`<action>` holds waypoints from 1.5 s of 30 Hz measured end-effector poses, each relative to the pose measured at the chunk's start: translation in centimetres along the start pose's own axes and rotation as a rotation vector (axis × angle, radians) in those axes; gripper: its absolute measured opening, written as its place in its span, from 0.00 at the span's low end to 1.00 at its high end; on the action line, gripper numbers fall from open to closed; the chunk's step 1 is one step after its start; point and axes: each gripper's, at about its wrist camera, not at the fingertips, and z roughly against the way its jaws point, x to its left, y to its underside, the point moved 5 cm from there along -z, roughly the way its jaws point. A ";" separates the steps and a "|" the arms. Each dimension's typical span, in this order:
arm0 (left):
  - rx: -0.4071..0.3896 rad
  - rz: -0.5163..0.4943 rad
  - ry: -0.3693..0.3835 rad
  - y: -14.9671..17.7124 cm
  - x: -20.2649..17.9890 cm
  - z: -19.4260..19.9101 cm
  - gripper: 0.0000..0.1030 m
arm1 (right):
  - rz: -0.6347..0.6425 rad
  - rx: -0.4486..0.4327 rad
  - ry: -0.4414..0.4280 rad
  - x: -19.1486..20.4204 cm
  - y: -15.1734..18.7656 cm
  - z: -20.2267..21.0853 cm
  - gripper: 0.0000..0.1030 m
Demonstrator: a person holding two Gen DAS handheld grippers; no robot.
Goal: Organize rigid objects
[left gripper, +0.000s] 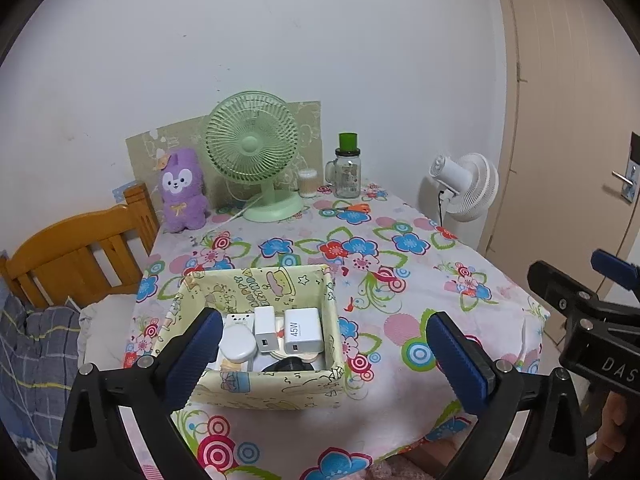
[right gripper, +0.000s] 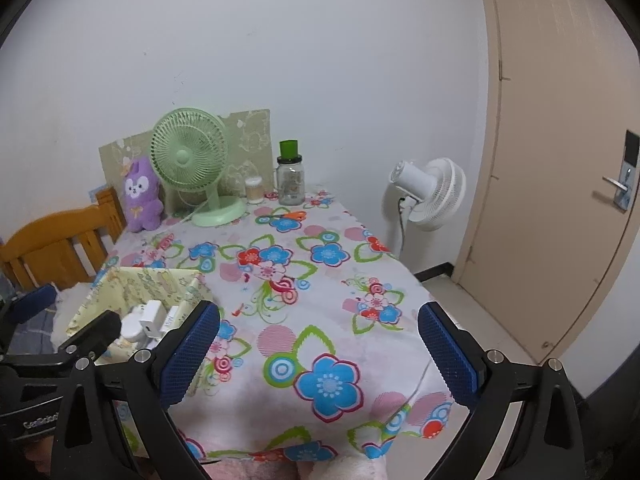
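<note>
Inside the box near the table's front edge: chargers gathered, little apparently left beyond. Just before the box, left gripper and right gripper wide open, empty.

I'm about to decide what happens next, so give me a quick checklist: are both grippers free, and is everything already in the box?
1. Left gripper open and empty: ok.
2. Right gripper open and empty: ok.
3. White chargers inside the fabric box: ok.
4. Box upright on the tablecloth: ok.
5. No small item left outside the box: not ok, orange scissors lie near the jar.
6. Room left in the box: cannot tell.
</note>
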 end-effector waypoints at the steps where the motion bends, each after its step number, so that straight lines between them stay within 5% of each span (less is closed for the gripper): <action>1: -0.001 0.006 0.004 0.0 0.1 0.1 1.00 | -0.005 -0.003 -0.010 0.0 0.1 0.1 0.98; 45: -0.038 -0.047 0.014 0.3 -0.5 -0.1 1.00 | -0.011 -0.036 0.003 0.9 0.2 -0.6 0.99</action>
